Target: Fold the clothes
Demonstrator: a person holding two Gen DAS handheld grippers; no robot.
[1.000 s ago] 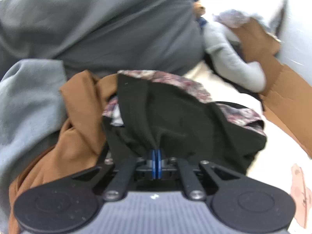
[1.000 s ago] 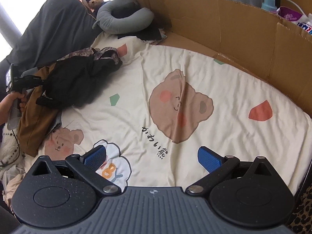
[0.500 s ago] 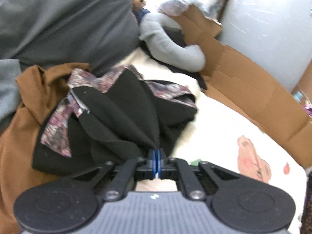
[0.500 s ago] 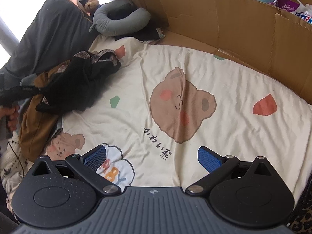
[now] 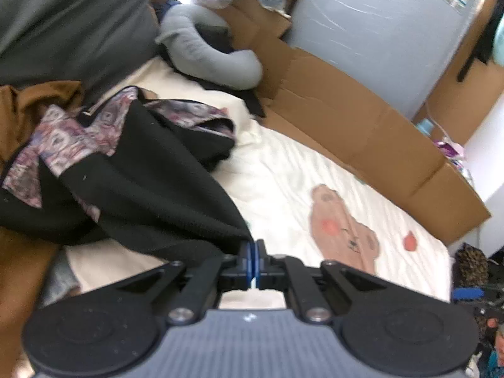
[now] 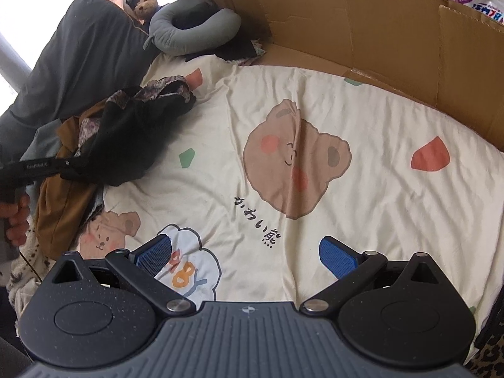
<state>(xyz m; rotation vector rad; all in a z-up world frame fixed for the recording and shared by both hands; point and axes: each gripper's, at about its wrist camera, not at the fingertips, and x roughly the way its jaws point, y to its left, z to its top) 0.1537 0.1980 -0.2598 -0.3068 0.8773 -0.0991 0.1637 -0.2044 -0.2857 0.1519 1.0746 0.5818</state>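
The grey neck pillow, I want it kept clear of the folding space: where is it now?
In the right wrist view the grey neck pillow lies at the far left end of the bed, between the dark pillow and the cardboard wall, beside a small teddy bear.

Japanese script "かわい熊" printed on bedsheet (image 6: 362, 170) beside bear face, orange "BY" on its cloud patch, faint unreadable white lettering on left gripper (image 6: 67, 165) body.

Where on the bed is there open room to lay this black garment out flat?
Bare sheet runs from the clothes pile across to the cardboard wall. The pile and neck pillow crowd the far-left corner.
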